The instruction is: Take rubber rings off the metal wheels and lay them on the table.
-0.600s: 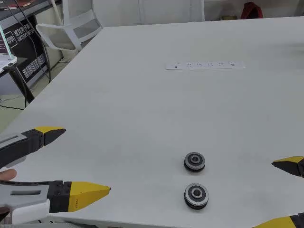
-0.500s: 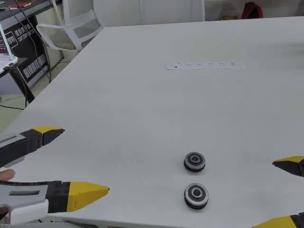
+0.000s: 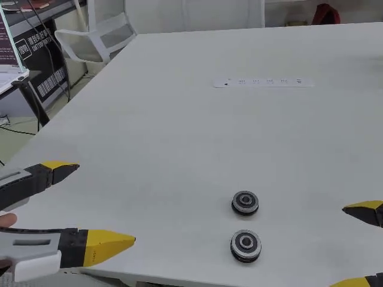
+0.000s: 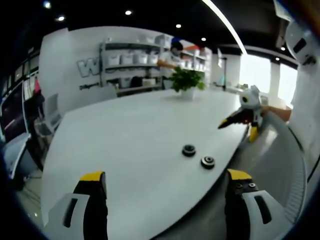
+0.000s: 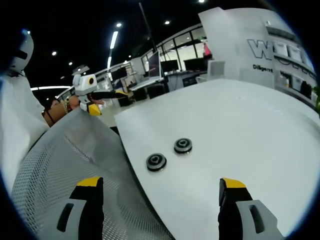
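fingers (image 3: 108,244) of left gripper (image 3: 106,203) and right gripper (image 3: 336,247) apart, wheels (image 3: 245,203) between

I am looking down at a broad white, smooth-topped table (image 3: 179,131) that is carrying very little. Two small round metal wheels, each wearing a dark rubber ring, are lying flat near the table's front edge. The far wheel (image 3: 245,202) is sitting at about 5 o'clock from the table's middle. The near wheel (image 3: 246,246) is lying at 6 o'clock from it, close by but not touching. A long, flat white socket strip (image 3: 263,82) is lying at 12 o'clock from the wheels, well apart. In the left gripper view, a green potted plant (image 4: 186,80) is standing at the table's far end.
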